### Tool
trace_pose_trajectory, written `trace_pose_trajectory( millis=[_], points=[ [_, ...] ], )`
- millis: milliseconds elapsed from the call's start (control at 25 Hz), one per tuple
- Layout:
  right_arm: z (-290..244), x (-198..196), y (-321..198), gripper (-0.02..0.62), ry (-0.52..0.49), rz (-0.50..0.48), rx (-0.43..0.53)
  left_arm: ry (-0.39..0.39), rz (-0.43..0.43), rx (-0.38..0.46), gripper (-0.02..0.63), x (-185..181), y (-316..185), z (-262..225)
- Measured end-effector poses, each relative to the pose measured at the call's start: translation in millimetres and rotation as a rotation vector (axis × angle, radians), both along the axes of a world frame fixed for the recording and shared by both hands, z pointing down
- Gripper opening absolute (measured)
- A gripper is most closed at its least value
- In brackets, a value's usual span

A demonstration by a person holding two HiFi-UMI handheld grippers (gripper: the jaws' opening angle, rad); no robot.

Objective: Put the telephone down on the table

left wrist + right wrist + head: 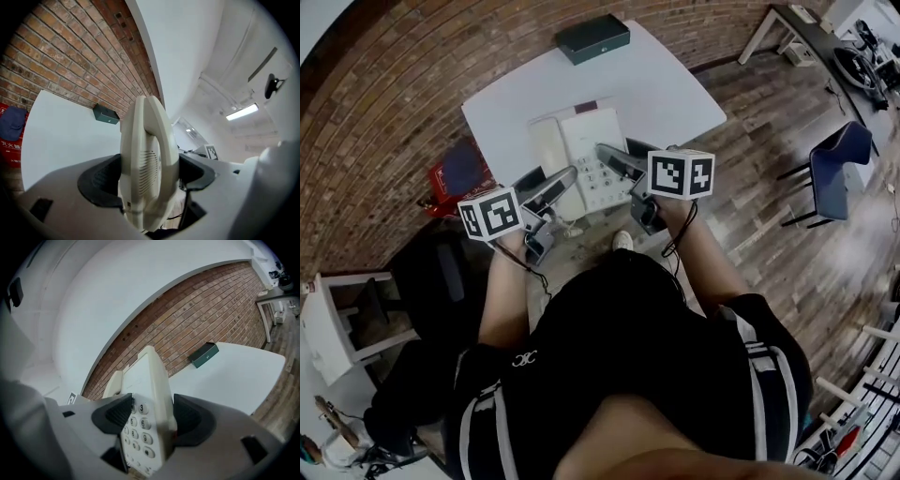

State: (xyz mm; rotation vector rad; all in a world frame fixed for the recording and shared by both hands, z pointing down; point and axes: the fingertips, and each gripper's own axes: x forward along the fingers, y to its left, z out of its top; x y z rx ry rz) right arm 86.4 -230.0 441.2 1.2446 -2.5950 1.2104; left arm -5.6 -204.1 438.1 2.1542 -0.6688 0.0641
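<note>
Gripping the telephone (586,155) from both sides, the two grippers hold it over the near edge of the white surface (675,94).

Left gripper (551,185): its own view shows the jaws closed on the telephone's (147,159) cream side edge. A slotted grille faces the camera and a dark pad presses each face. The body stands on edge between the pads.

Right gripper (619,159): its own view shows the jaws clamped on the keypad side of the telephone (147,394). One pad sits on the key face by the 3, the other on the back. The handset (111,383) lies in its cradle on the far side of the body.

Position: in the head view the telephone lies with its keypad up and its handset (548,145) toward the surface's left edge. Its near end is about level with the near edge. Whether it touches the surface cannot be told.

Other items: a dark green box (593,37) sits at the far edge of the surface, well apart from the telephone, and shows in both gripper views (106,115) (205,355). A red item (459,173) lies on the floor off the left edge. A blue chair (834,169) stands on the wooden floor, well off the right edge. A brick wall runs behind the surface.
</note>
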Motion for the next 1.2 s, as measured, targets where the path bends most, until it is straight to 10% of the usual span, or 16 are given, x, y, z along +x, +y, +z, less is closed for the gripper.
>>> trace_pose_trajectory(
  millis=[1200],
  points=[
    [140.2,-75.3,-182.9,0.235,-0.020,-0.248,-0.217,-0.035,-0.213,-0.266,0.376,-66.6,-163.8,133.0]
  ],
)
